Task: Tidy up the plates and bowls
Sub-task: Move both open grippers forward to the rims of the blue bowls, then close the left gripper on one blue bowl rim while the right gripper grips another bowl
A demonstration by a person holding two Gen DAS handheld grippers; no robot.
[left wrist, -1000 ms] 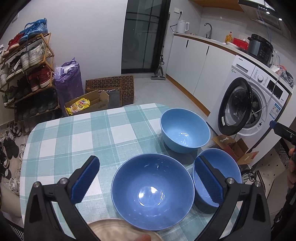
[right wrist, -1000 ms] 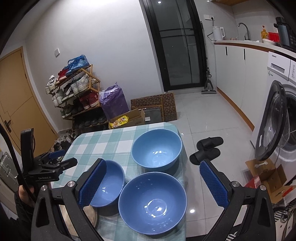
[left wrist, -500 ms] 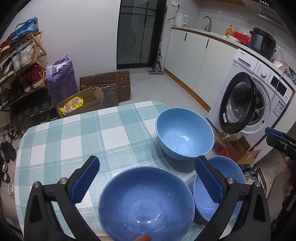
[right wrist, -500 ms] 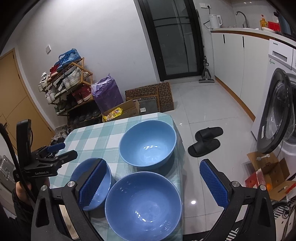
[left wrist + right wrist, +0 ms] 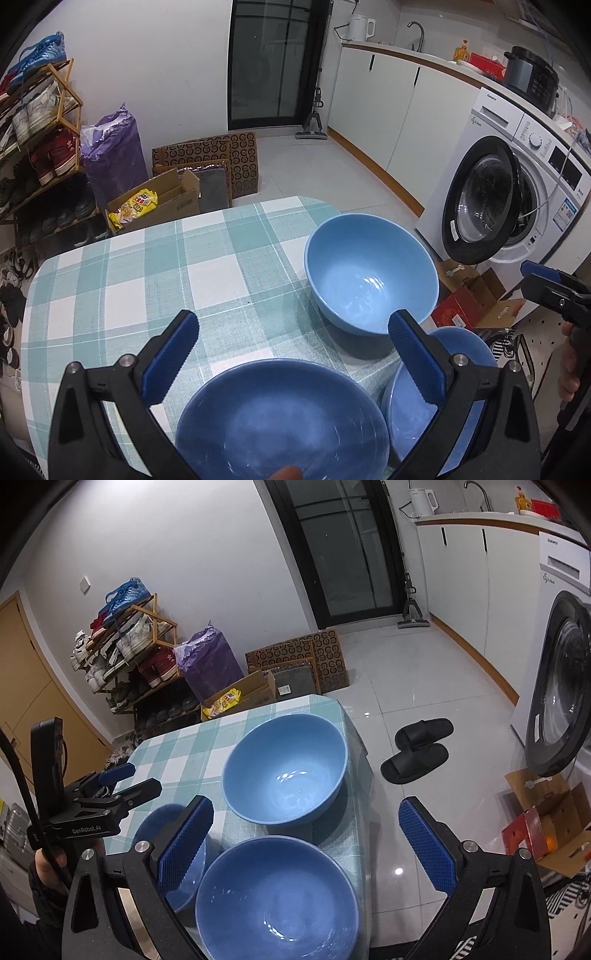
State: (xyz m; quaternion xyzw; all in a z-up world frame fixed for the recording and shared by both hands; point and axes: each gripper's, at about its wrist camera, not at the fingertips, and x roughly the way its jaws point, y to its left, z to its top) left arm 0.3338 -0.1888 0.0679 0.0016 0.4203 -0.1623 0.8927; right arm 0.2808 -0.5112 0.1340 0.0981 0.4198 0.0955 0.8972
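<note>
Three glossy blue bowls (image 5: pixel 286 771) on the checked tablecloth (image 5: pixel 155 273), both grippers' jaws spread, empty

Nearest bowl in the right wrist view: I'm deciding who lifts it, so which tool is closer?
Right. The right tool hovers open just behind the bowl, framing it; the left tool is off to its left, above the neighbouring bowl.

The nearest blue bowl (image 5: pixel 282 421) is cut off by the bottom edge. In the right wrist view, the small blue bowl (image 5: pixel 155 827) sits half hidden behind the right hand-held gripper (image 5: pixel 306 843).
</note>
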